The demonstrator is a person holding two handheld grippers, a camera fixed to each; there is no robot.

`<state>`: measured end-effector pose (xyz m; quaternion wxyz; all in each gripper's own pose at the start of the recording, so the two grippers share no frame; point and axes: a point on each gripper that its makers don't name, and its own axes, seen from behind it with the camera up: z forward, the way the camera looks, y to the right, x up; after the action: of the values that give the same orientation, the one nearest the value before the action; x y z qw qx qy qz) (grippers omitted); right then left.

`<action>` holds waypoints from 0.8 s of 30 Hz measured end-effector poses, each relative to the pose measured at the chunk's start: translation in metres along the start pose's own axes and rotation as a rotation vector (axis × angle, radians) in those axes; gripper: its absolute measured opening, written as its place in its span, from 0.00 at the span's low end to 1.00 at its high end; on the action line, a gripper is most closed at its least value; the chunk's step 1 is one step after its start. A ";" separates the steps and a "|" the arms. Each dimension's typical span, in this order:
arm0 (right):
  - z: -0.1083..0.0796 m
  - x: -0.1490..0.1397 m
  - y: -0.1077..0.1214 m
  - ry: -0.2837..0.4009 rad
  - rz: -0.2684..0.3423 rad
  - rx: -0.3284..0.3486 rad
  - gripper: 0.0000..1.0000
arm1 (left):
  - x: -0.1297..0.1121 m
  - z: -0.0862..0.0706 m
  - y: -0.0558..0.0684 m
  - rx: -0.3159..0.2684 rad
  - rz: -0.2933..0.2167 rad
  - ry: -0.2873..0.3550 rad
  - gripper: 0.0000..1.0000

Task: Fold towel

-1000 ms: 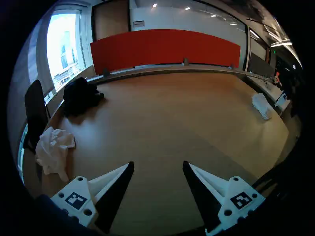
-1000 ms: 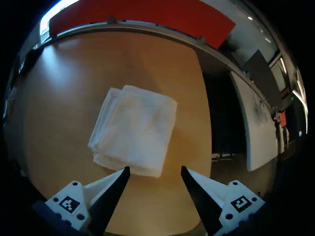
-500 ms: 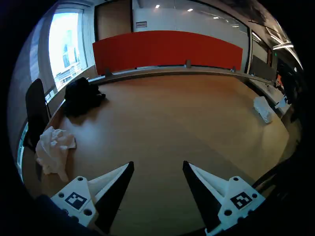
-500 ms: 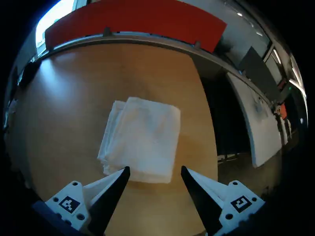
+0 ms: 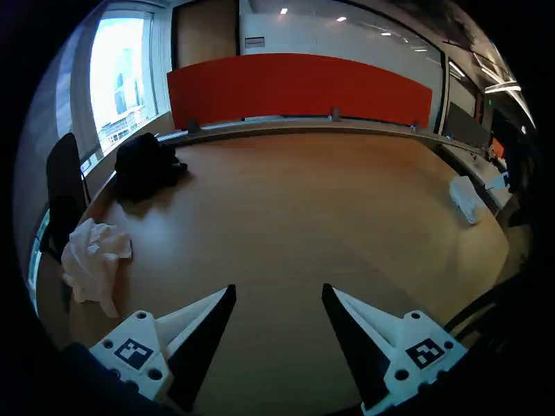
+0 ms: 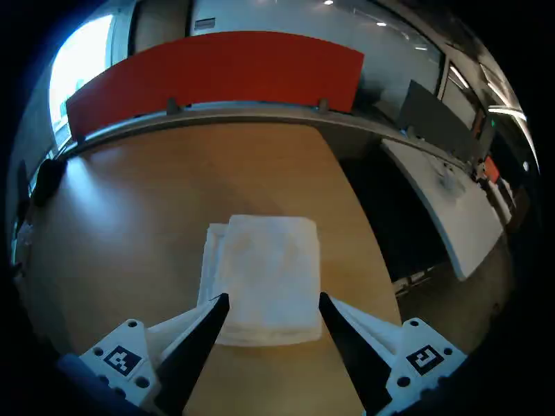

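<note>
A folded white towel (image 6: 265, 276) lies flat on the wooden table (image 6: 139, 208) near its right edge, directly ahead of my right gripper (image 6: 272, 305). That gripper is open, its fingertips over the towel's near edge with nothing pinched. In the left gripper view the same folded towel (image 5: 466, 199) shows small at the table's far right. A crumpled white towel (image 5: 91, 258) sits at the left edge of the table (image 5: 298, 201). My left gripper (image 5: 277, 295) hangs open above bare wood.
A black bag (image 5: 144, 167) rests at the table's far left corner. A red divider (image 5: 305, 87) runs along the back edge. A dark chair (image 5: 61, 191) stands at the left. A white desk (image 6: 451, 208) lies across a dark gap to the right.
My right gripper has tilted up and drawn level with the folded towel, which now sits square between the fingertips. The left gripper has shifted only slightly.
</note>
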<state>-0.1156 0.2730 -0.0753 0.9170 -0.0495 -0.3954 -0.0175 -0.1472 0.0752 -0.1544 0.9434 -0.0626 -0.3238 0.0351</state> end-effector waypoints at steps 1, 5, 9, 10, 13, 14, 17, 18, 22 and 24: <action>-0.001 0.003 -0.001 0.015 0.010 -0.002 1.00 | 0.000 0.000 0.000 0.000 -0.001 0.000 0.92; -0.004 0.013 -0.006 0.072 0.047 -0.001 1.00 | 0.002 0.001 0.001 0.000 -0.008 0.001 0.92; -0.005 0.017 -0.016 0.104 0.062 0.025 1.00 | 0.003 0.002 0.001 0.002 -0.012 0.004 0.92; -0.006 0.019 -0.018 0.116 0.059 0.026 1.00 | 0.003 0.002 0.000 0.004 -0.012 0.004 0.92; -0.010 0.027 -0.023 0.160 0.053 0.030 1.00 | 0.004 0.002 0.000 0.007 -0.015 0.006 0.92; -0.012 0.031 -0.025 0.181 0.052 0.032 1.00 | 0.004 0.003 0.000 0.007 -0.016 0.006 0.92; -0.015 0.041 -0.030 0.230 0.053 0.032 1.00 | 0.006 0.004 0.000 0.007 -0.020 0.008 0.92; -0.016 0.044 -0.031 0.244 0.054 0.031 1.00 | 0.006 0.004 0.000 0.007 -0.021 0.009 0.92; -0.019 0.055 -0.032 0.303 0.057 0.006 1.00 | 0.010 0.006 0.000 0.007 -0.021 0.018 0.92; -0.023 0.063 -0.033 0.343 0.055 -0.003 1.00 | 0.012 0.007 0.000 0.007 -0.020 0.021 0.92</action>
<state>-0.0585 0.2384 -0.0426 0.9711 -0.0581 -0.2314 -0.0013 -0.1420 0.0769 -0.1413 0.9472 -0.0565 -0.3145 0.0260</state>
